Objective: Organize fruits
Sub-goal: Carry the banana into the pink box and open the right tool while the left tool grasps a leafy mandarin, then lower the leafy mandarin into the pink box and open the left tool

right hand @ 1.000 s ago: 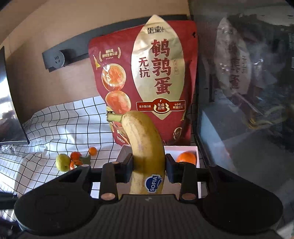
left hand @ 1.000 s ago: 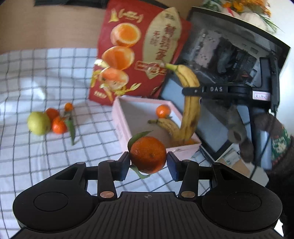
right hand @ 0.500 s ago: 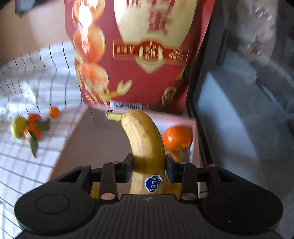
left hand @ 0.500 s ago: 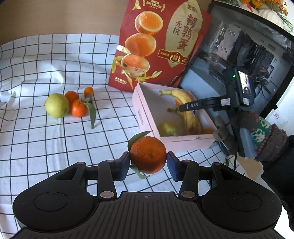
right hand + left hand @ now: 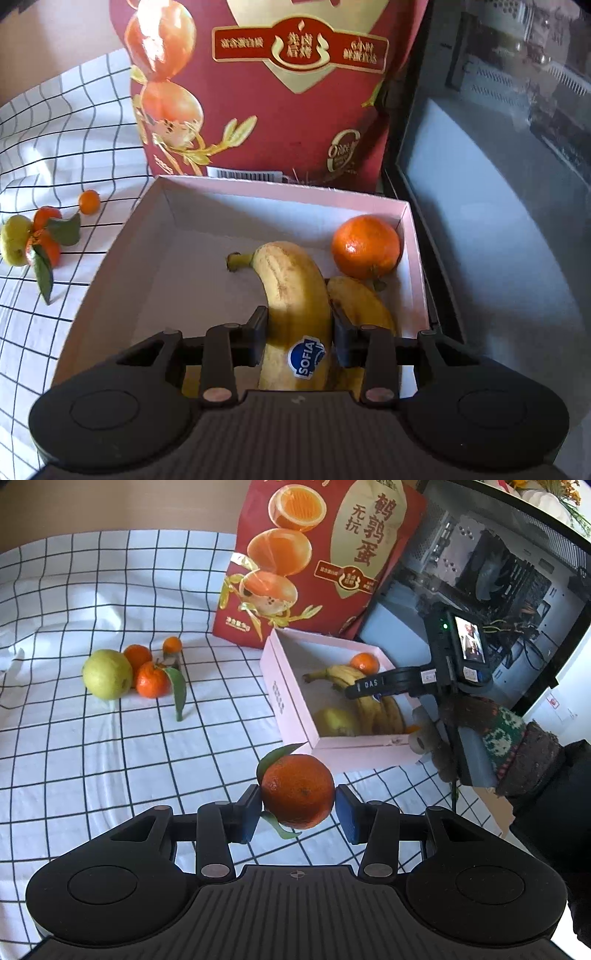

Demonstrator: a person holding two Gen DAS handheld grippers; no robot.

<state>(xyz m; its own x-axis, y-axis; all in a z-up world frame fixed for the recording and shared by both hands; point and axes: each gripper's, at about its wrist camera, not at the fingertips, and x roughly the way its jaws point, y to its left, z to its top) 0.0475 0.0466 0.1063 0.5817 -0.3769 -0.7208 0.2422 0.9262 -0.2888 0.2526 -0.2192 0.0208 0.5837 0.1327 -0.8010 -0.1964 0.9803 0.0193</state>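
The right gripper pinched a banana low inside the pink box, likely to lay it by the other fruit, while the left gripper squeezed a tangerine beside the box, waiting.

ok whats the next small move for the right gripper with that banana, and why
Probably open the right gripper and let go of the banana. It is clamped between the pads but already lies low inside the pink box, beside a second banana and an orange, so it looks placed. Meanwhile the left gripper holds a tangerine.
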